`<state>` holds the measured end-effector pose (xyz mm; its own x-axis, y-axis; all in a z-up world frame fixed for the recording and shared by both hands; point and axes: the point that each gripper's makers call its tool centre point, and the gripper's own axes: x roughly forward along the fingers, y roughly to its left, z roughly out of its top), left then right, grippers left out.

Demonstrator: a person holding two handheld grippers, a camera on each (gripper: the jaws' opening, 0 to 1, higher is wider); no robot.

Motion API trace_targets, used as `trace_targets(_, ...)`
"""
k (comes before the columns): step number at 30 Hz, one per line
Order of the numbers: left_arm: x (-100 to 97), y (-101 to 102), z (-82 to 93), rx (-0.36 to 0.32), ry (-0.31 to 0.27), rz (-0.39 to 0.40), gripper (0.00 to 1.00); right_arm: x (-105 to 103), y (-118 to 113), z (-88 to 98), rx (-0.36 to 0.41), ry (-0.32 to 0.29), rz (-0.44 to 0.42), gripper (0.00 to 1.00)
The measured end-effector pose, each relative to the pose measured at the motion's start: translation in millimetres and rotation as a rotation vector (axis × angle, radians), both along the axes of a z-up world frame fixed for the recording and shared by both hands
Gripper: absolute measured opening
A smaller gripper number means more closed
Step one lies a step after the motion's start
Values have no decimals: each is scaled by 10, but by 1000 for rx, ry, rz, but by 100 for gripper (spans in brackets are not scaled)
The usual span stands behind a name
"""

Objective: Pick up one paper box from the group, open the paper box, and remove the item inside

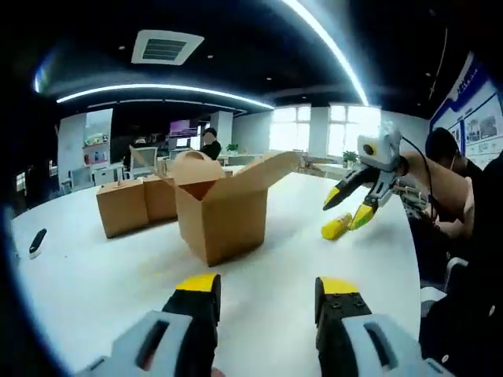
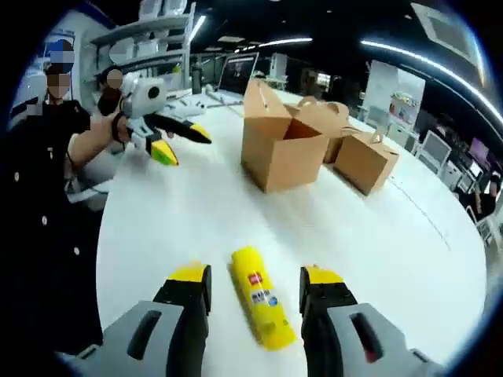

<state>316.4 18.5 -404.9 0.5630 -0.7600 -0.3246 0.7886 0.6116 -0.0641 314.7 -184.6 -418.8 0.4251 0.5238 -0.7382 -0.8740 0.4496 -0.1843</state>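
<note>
Cardboard box (image 1: 222, 212) is sitting open on the white worktop (image 1: 102, 275), flaps up, ahead of the spread left tool (image 1: 267, 302). Yellow tube (image 2: 262, 308) is lying lengthwise between the right tool's (image 2: 255, 289) parted jaws, untouched.

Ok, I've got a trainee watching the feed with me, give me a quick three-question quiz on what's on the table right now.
1. True or false: the flaps of the nearest paper box stand open.
2. Where does the yellow tube lie in the right gripper view?
A. inside the open box
B. on the white table, between the right gripper's jaws
C. on top of the closed boxes
3. Fill in: in the left gripper view, the left gripper is ____, holding nothing.

Key: 1 true; 2 B; 3 open.
</note>
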Motion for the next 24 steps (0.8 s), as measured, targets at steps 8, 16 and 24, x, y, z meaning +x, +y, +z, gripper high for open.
trace_targets(8, -303, 31, -36, 35, 3, -34, 49, -19, -52, -64, -163, 138, 96, 35)
trace_targets(16, -462, 157, -57, 32, 8, -20, 49, -83, -30, -227, -297, 219, 186, 31)
trace_targets(24, -442, 251, -142, 19, 19, 9, 49, -149, 12, -281, -384, 264, 228, 19)
